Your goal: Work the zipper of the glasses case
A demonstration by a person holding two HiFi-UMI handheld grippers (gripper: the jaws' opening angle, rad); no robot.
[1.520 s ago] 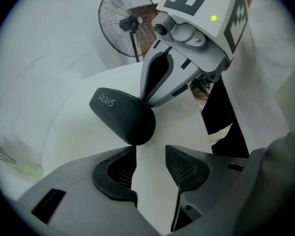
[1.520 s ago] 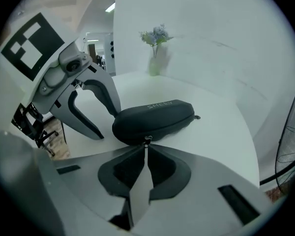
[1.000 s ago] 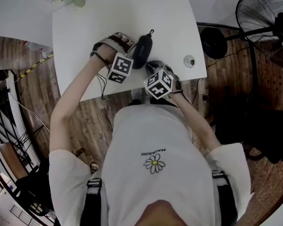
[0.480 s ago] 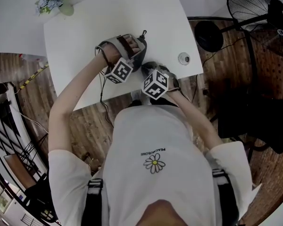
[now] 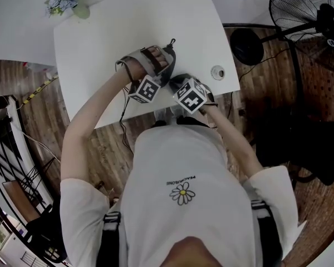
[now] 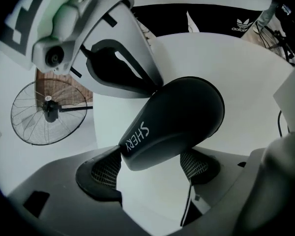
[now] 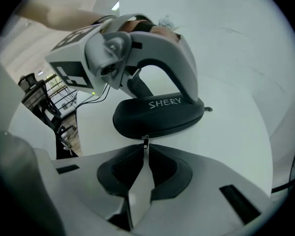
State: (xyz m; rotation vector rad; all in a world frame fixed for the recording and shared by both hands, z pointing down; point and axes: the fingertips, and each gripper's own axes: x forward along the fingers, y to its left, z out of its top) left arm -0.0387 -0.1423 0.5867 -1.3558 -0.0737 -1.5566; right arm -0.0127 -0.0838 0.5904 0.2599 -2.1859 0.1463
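Pinching the zipper pull (image 7: 145, 142) mid-frame, the right gripper (image 7: 145, 152) is closed; the left gripper (image 6: 150, 167), jaws just opening wide, straddles the glasses case (image 6: 179, 114).

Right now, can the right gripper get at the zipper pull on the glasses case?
Probably yes: the right gripper looks shut on the zipper pull at the near edge of the glasses case, with nothing between.

White table (image 5: 128, 21) carries a black glasses case (image 7: 157, 117) and small round object (image 5: 217, 72).
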